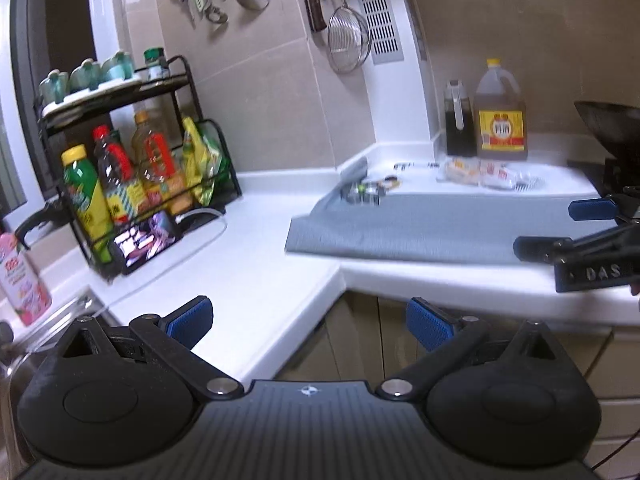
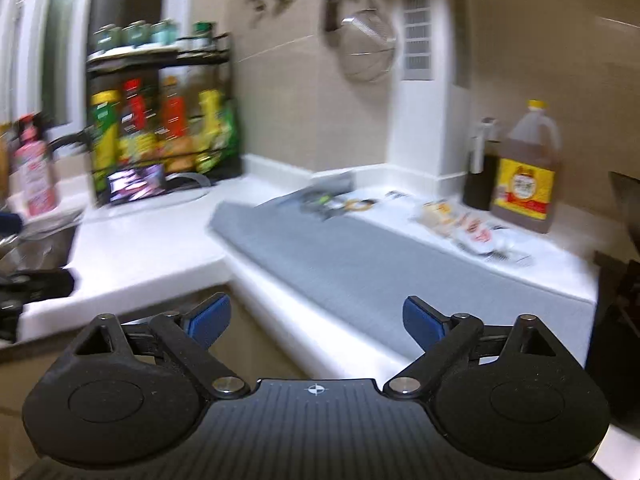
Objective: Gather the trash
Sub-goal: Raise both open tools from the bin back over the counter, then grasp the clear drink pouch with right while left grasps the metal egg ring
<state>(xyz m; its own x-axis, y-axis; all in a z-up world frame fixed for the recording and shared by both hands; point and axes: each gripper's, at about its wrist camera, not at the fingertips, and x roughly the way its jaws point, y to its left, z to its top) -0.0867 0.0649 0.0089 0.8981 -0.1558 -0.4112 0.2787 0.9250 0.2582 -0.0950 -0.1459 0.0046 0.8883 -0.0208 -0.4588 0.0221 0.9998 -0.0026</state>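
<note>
While both grippers hang in front of the corner of the white counter (image 1: 256, 248), nothing is caught in either one. The left gripper (image 1: 308, 322) has its blue pads spread wide, held over the counter edge and the cabinet fronts below, with only air between them. The right gripper (image 2: 316, 318) is just as released, its pads apart above the near edge of the grey mat (image 2: 384, 256); from the left wrist view it also pokes in at the right margin, over that mat.

The trash sits at the back of the mat, well clear of both claws. A pile of clear crumpled wrappers (image 1: 486, 174) with orange and red print lies just in front of the big yellow-labelled jug (image 1: 500, 114) and the dark bottle (image 1: 459, 120) beside it. Further left, near the mat's far corner, is a small dark crumpled packet (image 1: 362, 192) and some scraps next to it; the right wrist view is too blurred to make those out better.

Over by the window stands a black wire rack (image 1: 132, 172) crammed with sauce bottles, a phone (image 1: 146, 242) propped at its foot, screen lit. A pink bottle (image 1: 22, 280) stands by the sink, and a mesh strainer (image 1: 348, 36) hangs on the tiled wall
</note>
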